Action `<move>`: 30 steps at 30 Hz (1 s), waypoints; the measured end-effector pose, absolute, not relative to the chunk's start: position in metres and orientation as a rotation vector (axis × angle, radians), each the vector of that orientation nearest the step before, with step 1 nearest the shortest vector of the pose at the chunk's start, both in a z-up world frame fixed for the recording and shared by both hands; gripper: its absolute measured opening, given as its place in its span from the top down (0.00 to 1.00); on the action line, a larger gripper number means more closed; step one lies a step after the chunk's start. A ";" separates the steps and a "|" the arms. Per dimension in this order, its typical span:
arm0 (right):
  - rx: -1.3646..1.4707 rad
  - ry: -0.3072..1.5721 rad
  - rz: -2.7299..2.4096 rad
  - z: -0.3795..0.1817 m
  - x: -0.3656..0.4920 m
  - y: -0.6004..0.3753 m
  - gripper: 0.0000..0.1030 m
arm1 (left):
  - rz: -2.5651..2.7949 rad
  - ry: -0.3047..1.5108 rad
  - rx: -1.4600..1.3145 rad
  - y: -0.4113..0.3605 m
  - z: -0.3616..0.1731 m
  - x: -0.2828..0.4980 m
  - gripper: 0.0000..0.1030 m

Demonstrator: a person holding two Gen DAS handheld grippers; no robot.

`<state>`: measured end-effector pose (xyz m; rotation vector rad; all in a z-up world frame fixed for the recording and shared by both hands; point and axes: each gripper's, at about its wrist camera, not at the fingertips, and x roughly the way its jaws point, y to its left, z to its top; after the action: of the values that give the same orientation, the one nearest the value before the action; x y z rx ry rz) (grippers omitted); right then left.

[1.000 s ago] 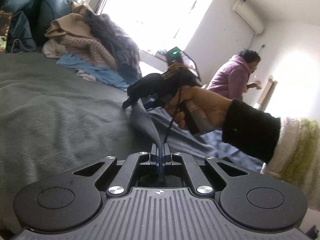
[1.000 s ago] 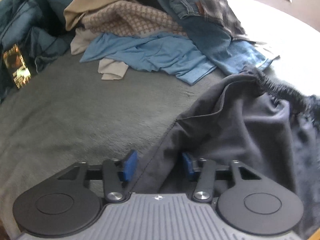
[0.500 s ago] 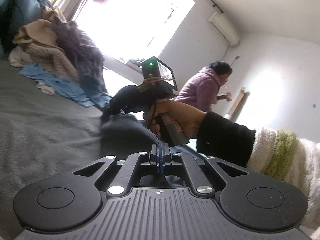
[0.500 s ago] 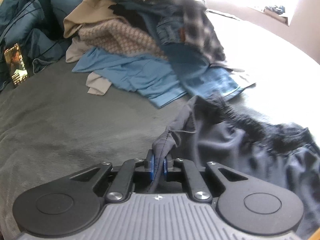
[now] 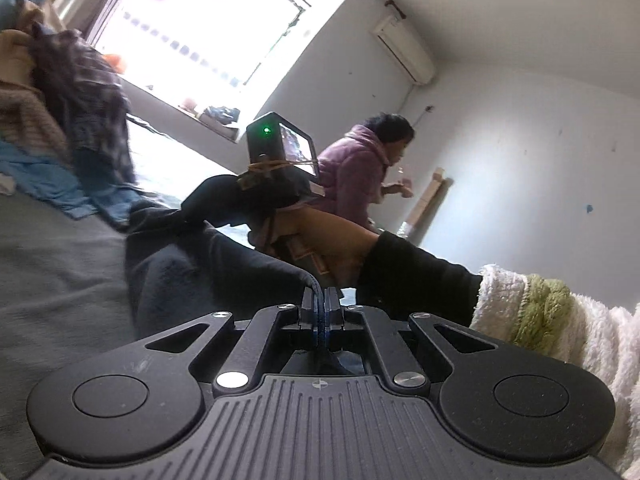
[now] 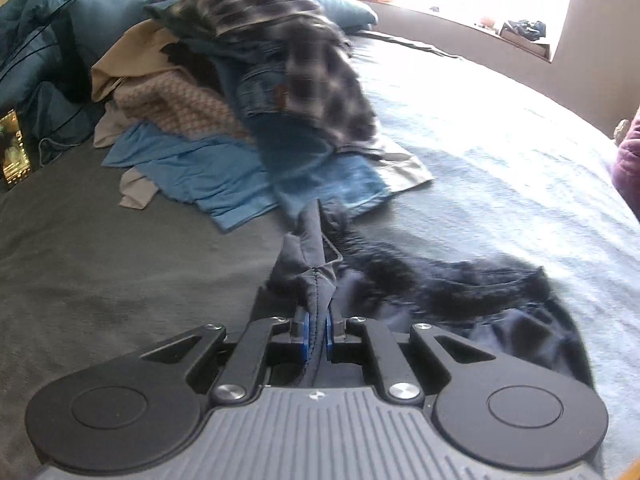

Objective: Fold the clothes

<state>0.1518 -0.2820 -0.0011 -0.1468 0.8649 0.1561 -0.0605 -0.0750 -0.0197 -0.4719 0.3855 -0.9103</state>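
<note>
A dark navy garment (image 6: 460, 300) with a gathered elastic waistband lies bunched on the grey bed cover (image 6: 120, 264). My right gripper (image 6: 316, 320) is shut on a stitched edge of it, lifted a little off the bed. My left gripper (image 5: 320, 300) is shut on another edge of the same garment (image 5: 192, 264), which stretches ahead toward the right gripper (image 5: 224, 200), seen in the left wrist view held in a hand with a black sleeve.
A pile of unfolded clothes (image 6: 248, 92) lies at the back: plaid shirt, jeans, blue top, beige knit. A phone (image 6: 14, 148) stands at the far left. A person in a purple jacket (image 5: 360, 176) stands by the far wall. A bright window (image 5: 208, 28) is behind the bed.
My right gripper closed on the garment's edge and drew back, pulling it off the bed. My left gripper tilted upward, still holding its edge.
</note>
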 end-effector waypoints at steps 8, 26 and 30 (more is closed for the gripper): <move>-0.128 0.863 0.120 0.002 0.152 -0.341 0.94 | -0.996 0.425 -0.464 -0.121 -0.017 -0.047 0.99; -0.057 0.845 0.057 -0.009 0.165 -0.467 0.94 | -1.160 0.527 -0.391 -0.224 -0.019 -0.010 0.99; -0.035 0.848 0.031 -0.016 0.165 -0.497 0.94 | -1.184 0.549 -0.367 -0.244 -0.026 -0.007 0.99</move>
<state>0.1647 -0.4970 -0.0160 -0.0349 0.8484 0.0314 -0.0072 -0.2441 -0.0259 -0.3672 0.5487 -1.1843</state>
